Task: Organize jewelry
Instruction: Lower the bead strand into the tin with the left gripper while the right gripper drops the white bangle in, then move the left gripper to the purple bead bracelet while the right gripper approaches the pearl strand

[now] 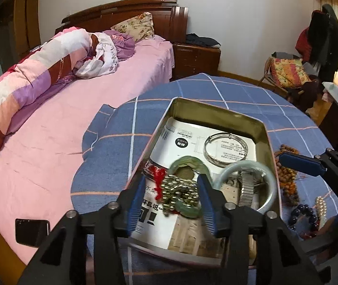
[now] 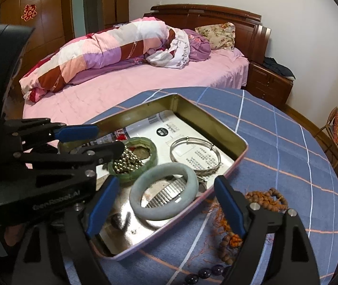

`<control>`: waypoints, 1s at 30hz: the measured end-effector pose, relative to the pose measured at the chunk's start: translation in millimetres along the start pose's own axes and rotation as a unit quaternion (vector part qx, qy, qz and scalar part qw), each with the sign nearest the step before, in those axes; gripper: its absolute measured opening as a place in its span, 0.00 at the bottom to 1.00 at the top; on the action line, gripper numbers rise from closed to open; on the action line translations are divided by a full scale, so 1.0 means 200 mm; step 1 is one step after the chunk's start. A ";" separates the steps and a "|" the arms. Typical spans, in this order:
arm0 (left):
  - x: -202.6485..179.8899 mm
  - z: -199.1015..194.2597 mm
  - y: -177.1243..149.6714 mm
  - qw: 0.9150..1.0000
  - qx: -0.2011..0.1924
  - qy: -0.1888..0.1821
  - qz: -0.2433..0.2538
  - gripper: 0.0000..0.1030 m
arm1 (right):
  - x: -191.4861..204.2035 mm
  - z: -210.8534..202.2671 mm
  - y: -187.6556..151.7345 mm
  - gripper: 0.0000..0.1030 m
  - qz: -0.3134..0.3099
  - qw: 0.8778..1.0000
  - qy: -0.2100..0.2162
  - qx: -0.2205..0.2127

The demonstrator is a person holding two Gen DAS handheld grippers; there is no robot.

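Left hand-held gripper (image 1: pixel 172 198) partly over blurred bead chain (image 1: pixel 180 191)

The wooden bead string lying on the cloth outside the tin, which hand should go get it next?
Probably the right. The right gripper stands open beside the wooden bead string, while the left gripper hangs over the gold bead chain inside the tin.

A lived-in home bedroom: a wooden-headboard bed (image 2: pixel 216 16) with pink sheet (image 1: pixel 50 130), rolled quilt (image 2: pixel 102 52), floral pillow (image 1: pixel 135 27), nightstand (image 1: pixel 195 57) and wardrobe (image 2: pixel 38 19).
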State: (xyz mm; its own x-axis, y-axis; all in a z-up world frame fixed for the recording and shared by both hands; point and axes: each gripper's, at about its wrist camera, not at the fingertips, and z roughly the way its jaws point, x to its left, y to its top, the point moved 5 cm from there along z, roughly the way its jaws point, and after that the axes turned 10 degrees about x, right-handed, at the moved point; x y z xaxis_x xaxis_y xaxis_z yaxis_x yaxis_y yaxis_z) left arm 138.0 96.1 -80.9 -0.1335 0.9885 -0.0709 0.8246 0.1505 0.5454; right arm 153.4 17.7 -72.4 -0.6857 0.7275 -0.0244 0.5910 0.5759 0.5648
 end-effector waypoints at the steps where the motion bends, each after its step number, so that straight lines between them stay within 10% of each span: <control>1: 0.00 0.00 0.00 1.000 0.001 -0.001 -0.002 0.49 | -0.01 0.00 0.00 0.85 0.002 1.000 0.000 0.000; 15: -0.04 -0.09 0.00 0.999 -0.026 0.047 0.009 0.57 | -0.10 -0.11 -0.09 0.86 0.011 1.000 -0.009 -0.012; 30: -0.31 -0.17 -0.12 0.997 -0.030 0.049 0.057 0.58 | -0.69 -0.34 -0.62 0.86 0.159 0.984 -0.081 0.020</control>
State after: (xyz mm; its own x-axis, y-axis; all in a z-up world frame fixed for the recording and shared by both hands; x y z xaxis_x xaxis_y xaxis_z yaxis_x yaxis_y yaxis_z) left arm 107.7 30.2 -61.7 -0.0954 0.9926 0.0746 0.8040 0.0326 0.5938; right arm 145.1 -179.5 -83.8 -0.3891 0.9211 0.0149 0.7829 0.3221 0.5323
